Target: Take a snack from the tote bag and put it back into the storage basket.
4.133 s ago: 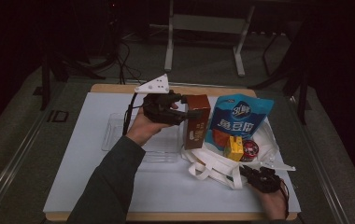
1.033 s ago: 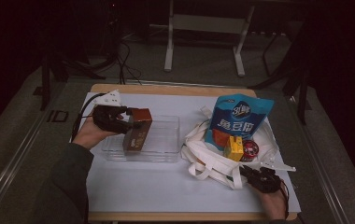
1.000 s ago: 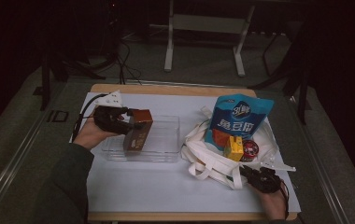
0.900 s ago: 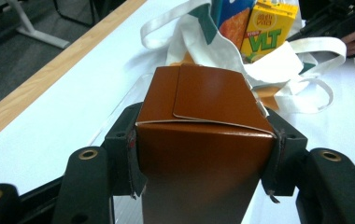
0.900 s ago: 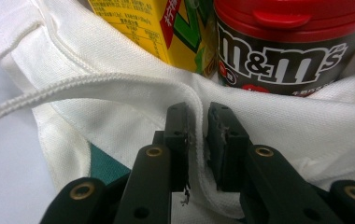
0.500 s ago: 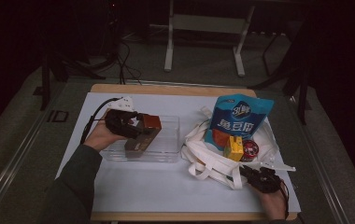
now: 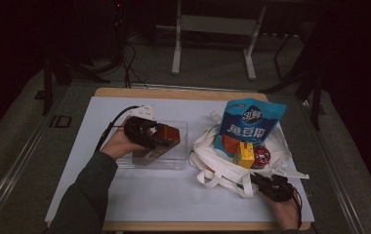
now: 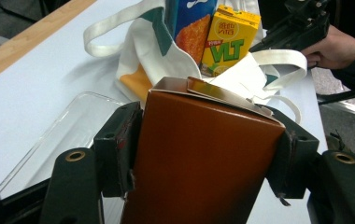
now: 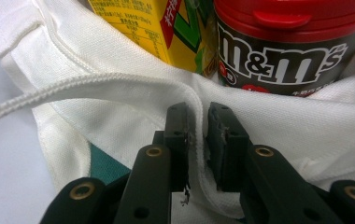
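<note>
Now brown carton (image 8: 199, 158), top flap open, tilted between left tongs (image 8: 203, 140).

table (image 7: 139, 195) | white sheet | on it: clear tray (image 7: 178, 158), tote bag (image 7: 222, 170)

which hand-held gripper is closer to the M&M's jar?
Right. The right hand-held gripper pinches the tote bag rim just below the M&M's jar. The left hand-held gripper is across the table over the clear tray.
</note>
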